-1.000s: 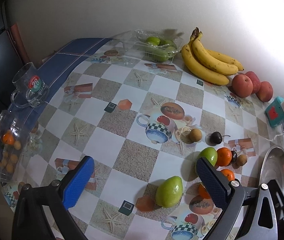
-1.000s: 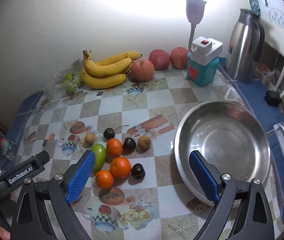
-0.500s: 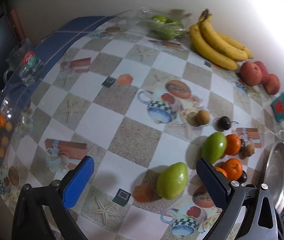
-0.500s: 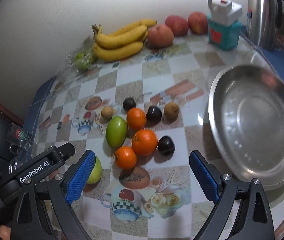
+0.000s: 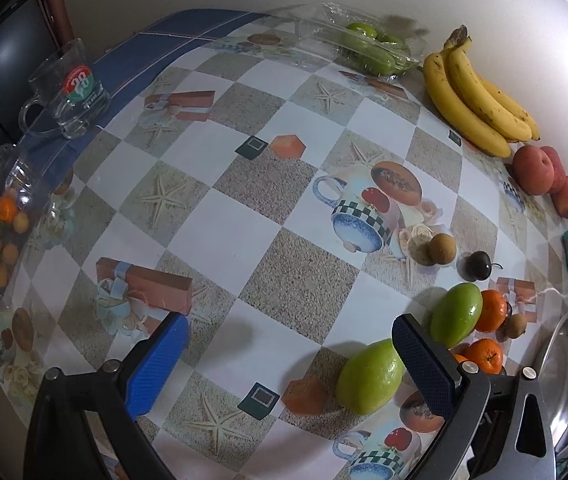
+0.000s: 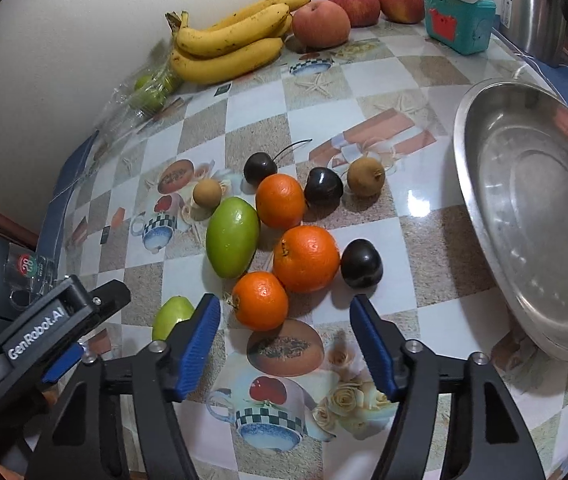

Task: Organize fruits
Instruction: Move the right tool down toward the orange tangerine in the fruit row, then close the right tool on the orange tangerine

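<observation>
Loose fruit lies in a cluster on the patterned table: three oranges, the nearest a small orange (image 6: pixel 260 300), a green mango (image 6: pixel 232 236), dark plums (image 6: pixel 361 263) and brown longans (image 6: pixel 365 176). My right gripper (image 6: pixel 284 304) hovers just in front of the small orange. Its jaws are closing, and the orange sits at their tips with neither pad touching it. My left gripper (image 5: pixel 289 322) is open over bare table. A second green mango (image 5: pixel 370 378) lies against the inner side of its right finger (image 5: pixel 424 364). The left gripper's body (image 6: pixel 44 328) shows at the right view's lower left.
A steel bowl (image 6: pixel 532 208) stands to the right of the cluster. Bananas (image 6: pixel 228 44), peaches (image 6: pixel 320 24), a teal box (image 6: pixel 460 24) and a steel kettle (image 6: pixel 536 4) line the wall. A glass mug (image 5: pixel 68 92), a clear box of small oranges (image 5: pixel 0 220) and a clear pack of green fruit (image 5: pixel 372 48) sit left and back.
Both grippers have sunk toward the table and tilted further down. The right gripper's jaws have narrowed and now frame the small orange. No fruit has moved.
</observation>
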Demonstrator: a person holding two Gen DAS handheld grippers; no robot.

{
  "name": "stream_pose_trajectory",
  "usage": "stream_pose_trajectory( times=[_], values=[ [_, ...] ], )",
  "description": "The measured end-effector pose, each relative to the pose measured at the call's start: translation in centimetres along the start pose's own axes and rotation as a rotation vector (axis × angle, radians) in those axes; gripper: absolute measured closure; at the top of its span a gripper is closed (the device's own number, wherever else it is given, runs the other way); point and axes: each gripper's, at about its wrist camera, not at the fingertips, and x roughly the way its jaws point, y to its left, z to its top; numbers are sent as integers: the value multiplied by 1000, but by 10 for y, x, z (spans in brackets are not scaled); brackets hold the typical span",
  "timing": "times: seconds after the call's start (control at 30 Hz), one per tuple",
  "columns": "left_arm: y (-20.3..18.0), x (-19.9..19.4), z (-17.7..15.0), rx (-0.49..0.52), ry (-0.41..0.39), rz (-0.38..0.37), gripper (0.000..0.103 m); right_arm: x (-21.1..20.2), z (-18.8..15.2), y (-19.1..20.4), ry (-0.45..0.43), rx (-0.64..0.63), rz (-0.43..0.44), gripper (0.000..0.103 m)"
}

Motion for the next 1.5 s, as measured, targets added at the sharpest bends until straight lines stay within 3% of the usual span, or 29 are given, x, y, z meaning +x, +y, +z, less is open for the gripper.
stream_pose_trajectory(
  times=[0.17,0.57,0.83,1.5],
  values=[
    [0,1,0,-7,10,-14,0,11,1,8,28,-8,23,49],
    [-1,3,1,2,18,-23,0,22,3,12,44,4,28,51],
    [-2,3,0,10,25,-23,0,24,2,10,48,12,57,66],
    [-3,-3,0,26,14,-63,0,-10,2,4,1,59,110,67]
  ],
)
